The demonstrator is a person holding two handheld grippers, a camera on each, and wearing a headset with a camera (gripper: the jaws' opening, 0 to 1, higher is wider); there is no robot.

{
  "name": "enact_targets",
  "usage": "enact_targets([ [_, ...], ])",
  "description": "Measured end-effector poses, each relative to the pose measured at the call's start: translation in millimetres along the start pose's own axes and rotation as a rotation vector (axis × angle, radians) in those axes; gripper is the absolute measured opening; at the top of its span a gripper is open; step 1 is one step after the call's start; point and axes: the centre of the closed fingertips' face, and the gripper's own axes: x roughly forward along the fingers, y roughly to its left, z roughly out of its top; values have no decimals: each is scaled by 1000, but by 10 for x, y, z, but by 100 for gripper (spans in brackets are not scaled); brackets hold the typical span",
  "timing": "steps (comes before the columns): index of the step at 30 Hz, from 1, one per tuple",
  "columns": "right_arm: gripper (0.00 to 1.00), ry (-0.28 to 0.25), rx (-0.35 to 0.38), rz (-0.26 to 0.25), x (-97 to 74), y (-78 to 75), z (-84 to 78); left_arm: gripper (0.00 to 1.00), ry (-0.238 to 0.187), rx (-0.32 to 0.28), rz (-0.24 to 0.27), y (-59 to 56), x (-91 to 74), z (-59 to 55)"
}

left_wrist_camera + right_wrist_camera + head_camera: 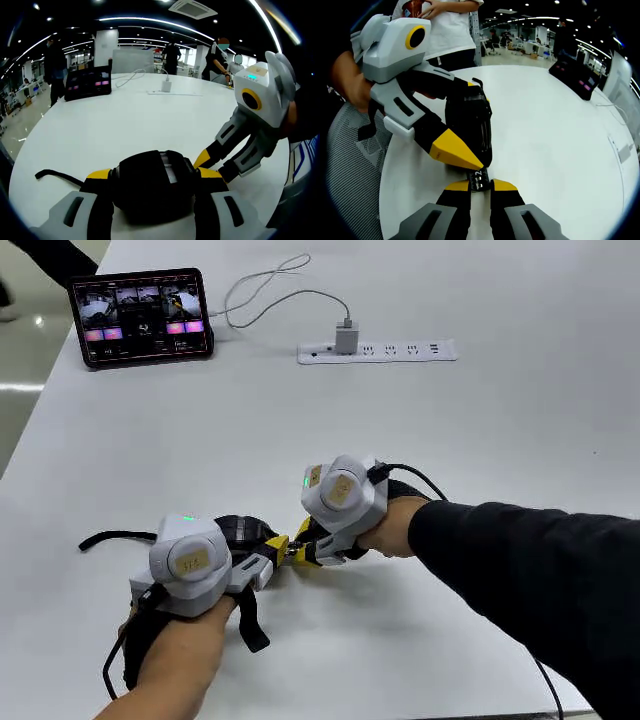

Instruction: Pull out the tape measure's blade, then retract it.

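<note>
we see left claw (155, 176) clamped round black tape measure (150, 189) on white surface (150, 115), short blade (478, 178) running straight from case to right claw (480, 186), which nips its tip

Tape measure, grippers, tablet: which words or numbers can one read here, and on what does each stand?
"2": on the blade of the tape measure, between the jaws of the right gripper.
Too small to read: the stickers on the left gripper and right gripper, head view.
Too blurred to read: the tablet screen.
</note>
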Motion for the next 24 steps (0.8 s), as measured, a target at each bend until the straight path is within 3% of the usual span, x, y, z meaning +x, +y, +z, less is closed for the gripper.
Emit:
enact_targets([
  [24,10,-14,-8,11,53,24,82,60,0,-3,-2,-1,-3,5],
])
